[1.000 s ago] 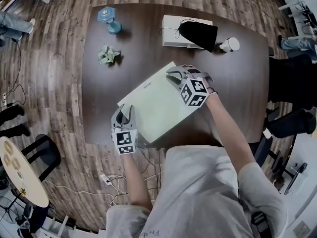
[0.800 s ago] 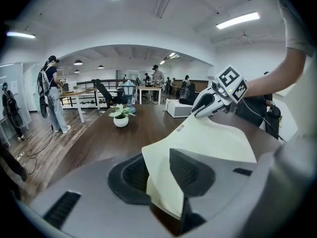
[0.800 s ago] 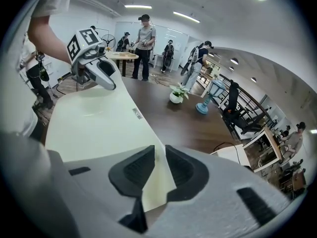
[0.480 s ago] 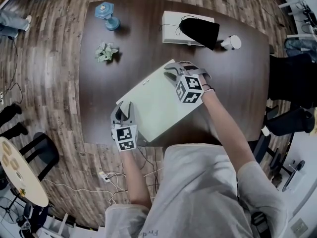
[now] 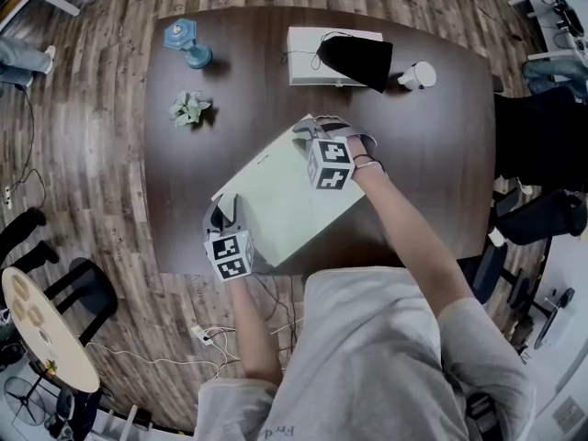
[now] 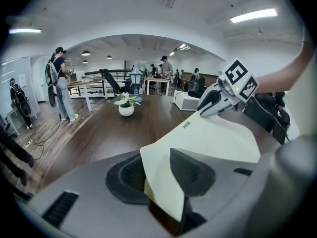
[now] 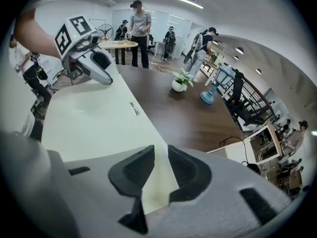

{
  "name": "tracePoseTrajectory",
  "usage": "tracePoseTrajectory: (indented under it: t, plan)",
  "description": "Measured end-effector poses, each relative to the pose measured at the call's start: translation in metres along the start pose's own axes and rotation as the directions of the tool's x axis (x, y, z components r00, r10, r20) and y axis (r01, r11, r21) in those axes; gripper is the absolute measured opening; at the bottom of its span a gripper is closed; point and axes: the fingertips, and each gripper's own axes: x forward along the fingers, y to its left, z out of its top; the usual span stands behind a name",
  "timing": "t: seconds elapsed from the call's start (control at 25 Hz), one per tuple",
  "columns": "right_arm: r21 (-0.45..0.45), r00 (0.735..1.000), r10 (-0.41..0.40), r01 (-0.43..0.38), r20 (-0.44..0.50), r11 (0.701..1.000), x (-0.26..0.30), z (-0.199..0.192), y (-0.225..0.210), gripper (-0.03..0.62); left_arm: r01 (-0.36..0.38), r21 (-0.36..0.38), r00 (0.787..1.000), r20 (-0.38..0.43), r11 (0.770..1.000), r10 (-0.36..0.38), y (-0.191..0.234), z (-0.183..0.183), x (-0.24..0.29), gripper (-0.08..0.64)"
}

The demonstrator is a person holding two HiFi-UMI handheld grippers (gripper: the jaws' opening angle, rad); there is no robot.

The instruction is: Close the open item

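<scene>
A pale laptop lid (image 5: pixel 276 196) lies slantwise on the dark table (image 5: pixel 432 173), and the dark gap under its near corner shows in the left gripper view. My left gripper (image 5: pixel 223 211) is at the lid's near-left corner. That corner (image 6: pixel 163 182) runs between the gripper's pads, which are shut on it. My right gripper (image 5: pixel 312 131) is shut on the lid's far corner (image 7: pixel 156 182), with the pads on either side of the thin edge. Each gripper shows in the other's view: the right gripper (image 6: pixel 218 95) and the left gripper (image 7: pixel 94 61).
A small potted plant (image 5: pixel 188 108) and a blue lamp-like stand (image 5: pixel 186 42) are at the far left of the table. A white box (image 5: pixel 308 55) with a black pouch (image 5: pixel 358 61) on it and a white cup-like thing (image 5: pixel 420 76) sit at the back. Several people stand in the room behind.
My right gripper has shifted a little to the left with the lid's far corner. The left gripper has stayed on its corner.
</scene>
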Motion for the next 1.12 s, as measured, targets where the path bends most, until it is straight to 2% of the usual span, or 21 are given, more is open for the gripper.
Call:
tracePoseTrajectory:
  t: [0.12, 0.28, 0.4, 0.48, 0.6, 0.68, 0.8, 0.96, 1.12]
  plan:
    - [0.023, 1.0, 0.014, -0.014, 0.019, 1.0, -0.003, -0.001, -0.001, 0.075, -0.013, -0.017, 1.0, 0.0, 1.0, 0.013, 0.002, 0.001, -0.002, 0.137]
    - [0.043, 0.999, 0.023, -0.024, 0.038, 0.999, -0.004, 0.0, -0.002, 0.086, -0.069, -0.023, 0.998, -0.01, 0.997, 0.068, 0.014, -0.002, -0.005, 0.221]
    - [0.12, 0.998, -0.001, -0.006, 0.058, 0.993, -0.005, -0.004, -0.01, 0.145, -0.091, 0.003, 0.996, -0.014, 0.996, 0.091, 0.016, -0.003, -0.003, 0.236]
    - [0.227, 0.997, -0.033, 0.016, 0.075, 0.974, -0.006, -0.009, -0.021, 0.193, -0.102, 0.022, 0.995, -0.011, 0.995, 0.102, 0.016, -0.002, -0.002, 0.236]
    - [0.379, 0.991, -0.098, 0.058, 0.087, 0.924, -0.009, -0.019, -0.03, 0.279, -0.139, 0.06, 0.99, -0.026, 0.988, 0.141, 0.018, -0.005, -0.003, 0.238]
    - [0.454, 0.985, -0.147, 0.088, 0.094, 0.887, -0.013, -0.023, -0.032, 0.299, -0.164, 0.096, 0.985, -0.033, 0.982, 0.167, 0.019, -0.005, -0.004, 0.238]
    - [0.54, 0.978, -0.183, 0.103, 0.097, 0.835, -0.019, -0.032, -0.028, 0.302, -0.178, 0.103, 0.982, -0.037, 0.979, 0.183, 0.017, -0.004, -0.004, 0.235]
    - [0.579, 0.977, -0.165, 0.057, 0.137, 0.814, -0.042, -0.036, -0.01, 0.31, -0.181, 0.108, 0.982, -0.03, 0.977, 0.186, 0.013, 0.001, -0.017, 0.232]
    - [0.591, 0.962, -0.166, 0.007, 0.216, 0.807, -0.068, -0.035, -0.004, 0.311, -0.183, 0.084, 0.983, 0.047, 0.98, 0.179, -0.006, 0.02, -0.044, 0.202]
